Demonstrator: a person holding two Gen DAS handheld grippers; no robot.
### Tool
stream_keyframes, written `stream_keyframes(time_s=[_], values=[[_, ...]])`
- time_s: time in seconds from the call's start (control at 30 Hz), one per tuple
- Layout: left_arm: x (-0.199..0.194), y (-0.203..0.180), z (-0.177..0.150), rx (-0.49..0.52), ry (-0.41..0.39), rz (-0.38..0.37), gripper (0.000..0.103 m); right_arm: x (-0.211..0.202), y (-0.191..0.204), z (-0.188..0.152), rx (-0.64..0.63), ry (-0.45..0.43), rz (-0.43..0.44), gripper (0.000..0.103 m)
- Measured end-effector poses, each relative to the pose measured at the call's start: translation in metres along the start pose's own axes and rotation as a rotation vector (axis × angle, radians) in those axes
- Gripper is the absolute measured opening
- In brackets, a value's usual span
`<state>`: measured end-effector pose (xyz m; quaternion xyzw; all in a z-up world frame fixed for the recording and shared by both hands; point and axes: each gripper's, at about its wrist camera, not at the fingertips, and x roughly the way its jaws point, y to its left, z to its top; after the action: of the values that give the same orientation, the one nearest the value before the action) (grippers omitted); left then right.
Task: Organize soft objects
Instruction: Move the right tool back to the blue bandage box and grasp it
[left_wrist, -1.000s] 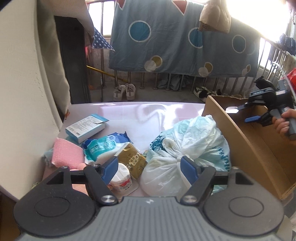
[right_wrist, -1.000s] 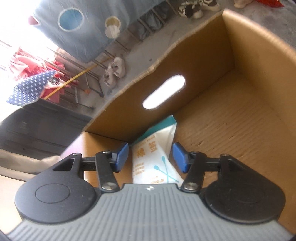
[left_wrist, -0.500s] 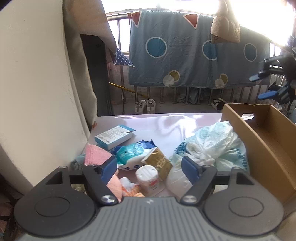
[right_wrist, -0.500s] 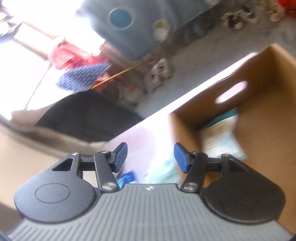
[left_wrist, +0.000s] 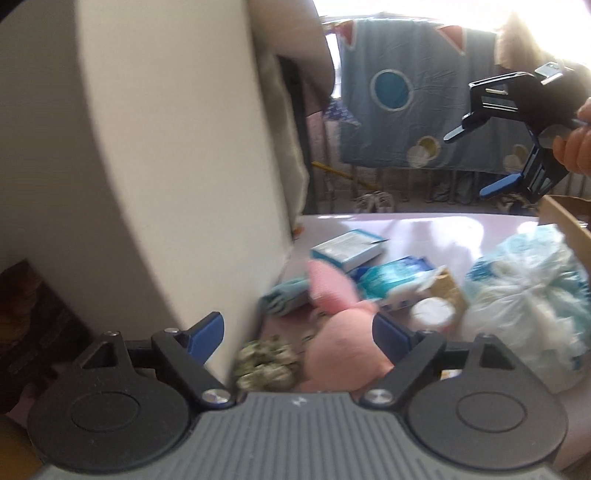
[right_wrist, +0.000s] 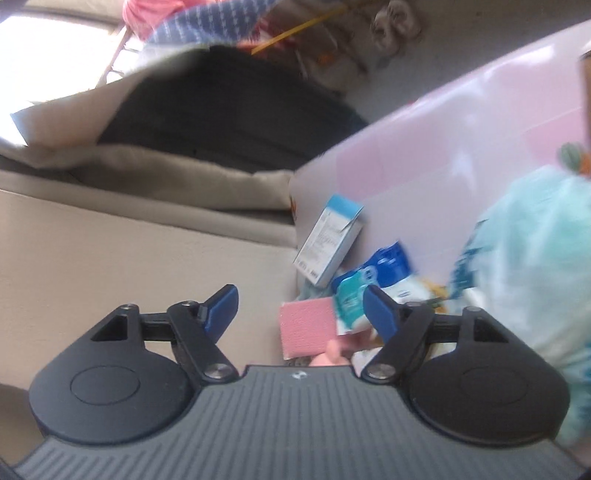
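While two claws gape, one blue box (left_wrist: 347, 249) lies flat.

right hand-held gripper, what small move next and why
Probably lower the right hand-held gripper toward the pink cloth. Its jaws have just been opening and hold nothing, the cloth lies between them in its view, and soft things still sit on the table.

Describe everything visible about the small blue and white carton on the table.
The small blue and white carton is a slim rectangular cardboard pack: white printed face, blue edges and ends, one end flap slightly open. It lies flat on the glossy pink table, near the cream wall, behind the pink cloth and the blue wipes packet. Whether it touches them is unclear.
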<state>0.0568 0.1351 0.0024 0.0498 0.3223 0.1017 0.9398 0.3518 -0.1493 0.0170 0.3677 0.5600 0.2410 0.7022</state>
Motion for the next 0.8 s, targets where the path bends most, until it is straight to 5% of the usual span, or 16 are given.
stream_keyframes(time_s=[0.37,0.8], values=[[0.030,0.100,-0.035,-0.162,0.097,0.131,0.089,0.183,-0.004,0.037,0.152,0.096,-0.184,0.079],[0.059,0.131,-0.056,-0.222,0.162,0.141,0.089,0.253,-0.008,0.040,0.232,0.071,-0.302,0.076]])
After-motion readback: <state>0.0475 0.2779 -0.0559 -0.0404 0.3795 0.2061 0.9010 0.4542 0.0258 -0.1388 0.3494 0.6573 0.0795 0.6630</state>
